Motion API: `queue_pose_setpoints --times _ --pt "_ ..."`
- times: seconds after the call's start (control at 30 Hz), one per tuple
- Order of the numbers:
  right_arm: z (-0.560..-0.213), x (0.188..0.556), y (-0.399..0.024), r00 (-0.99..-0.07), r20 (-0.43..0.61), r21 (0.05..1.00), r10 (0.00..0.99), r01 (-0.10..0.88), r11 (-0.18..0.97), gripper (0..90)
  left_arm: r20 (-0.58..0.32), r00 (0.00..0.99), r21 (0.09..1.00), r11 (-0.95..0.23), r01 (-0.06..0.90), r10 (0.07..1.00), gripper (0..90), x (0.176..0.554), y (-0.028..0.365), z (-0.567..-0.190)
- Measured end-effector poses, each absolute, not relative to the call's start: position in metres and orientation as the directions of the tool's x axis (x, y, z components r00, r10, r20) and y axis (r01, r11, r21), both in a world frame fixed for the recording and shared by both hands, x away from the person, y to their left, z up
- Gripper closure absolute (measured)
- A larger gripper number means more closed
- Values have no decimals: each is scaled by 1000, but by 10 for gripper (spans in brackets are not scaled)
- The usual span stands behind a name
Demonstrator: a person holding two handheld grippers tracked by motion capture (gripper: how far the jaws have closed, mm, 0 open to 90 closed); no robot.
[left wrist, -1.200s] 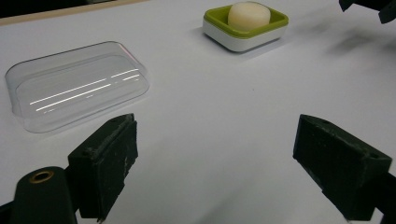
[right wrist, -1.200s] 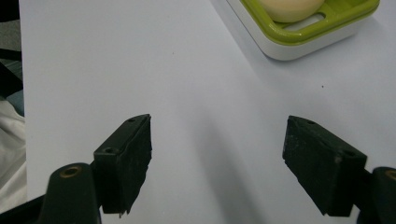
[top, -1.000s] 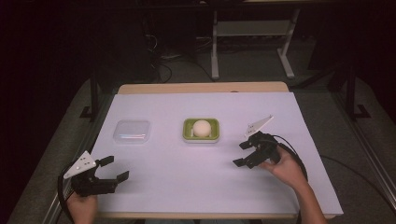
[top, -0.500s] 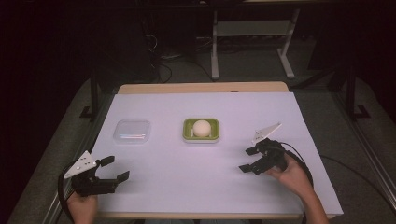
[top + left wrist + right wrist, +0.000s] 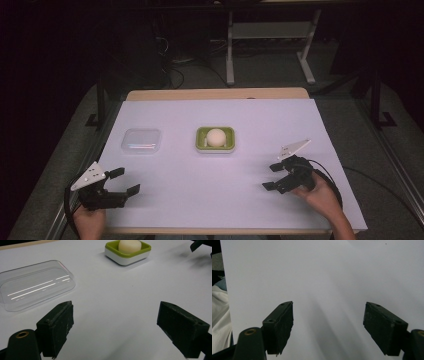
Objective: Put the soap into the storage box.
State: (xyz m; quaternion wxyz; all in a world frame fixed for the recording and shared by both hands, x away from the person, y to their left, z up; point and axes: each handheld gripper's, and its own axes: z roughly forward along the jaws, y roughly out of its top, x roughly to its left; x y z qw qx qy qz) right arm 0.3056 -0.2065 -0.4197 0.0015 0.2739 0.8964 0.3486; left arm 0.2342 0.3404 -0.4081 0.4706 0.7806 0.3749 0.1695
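Desk (image 5: 260,112): white sheet over a wooden top; a strip of wood shows along the far edge, dark floor beyond on every side.
Left claw (image 5: 122,181): near the front left corner, just inside the left edge, held in a hand (image 5: 89,220); jaws apart, nothing between them. In the left gripper view (image 5: 113,332) bare white sheet lies between the two black jaws.
Right claw (image 5: 274,176): front right area, well in from the right edge, held in a hand (image 5: 322,197); jaws apart, empty. The right gripper view (image 5: 328,327) shows plain sheet between the jaws and the sheet's edge at the picture's left, with pale cloth beyond it.
Green dish (image 5: 215,139): mid-desk, holding a pale round lump (image 5: 216,136) — the left gripper view shows the dish (image 5: 126,257) with a white base under a green rim.
Clear lid (image 5: 142,140): left of the dish and apart from it, lying flat; the left gripper view shows it (image 5: 35,285) as a shallow dome with rounded corners.
Open room: wide bare sheet between the two claws and in front of dish and lid — also behind them to the far edge.
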Motion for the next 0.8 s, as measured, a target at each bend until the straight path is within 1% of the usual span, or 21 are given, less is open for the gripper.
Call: queue_pose_setpoints --times 0.43,0.8 --pt "-428 288 -218 -835 198 628 513 510 587 234 -80 665 858 -288 425 743 133 235 338 -409" --pt "-432 265 -223 -835 175 659 521 493 568 235 -71 667 847 -308 433 742 132 236 337 -411"
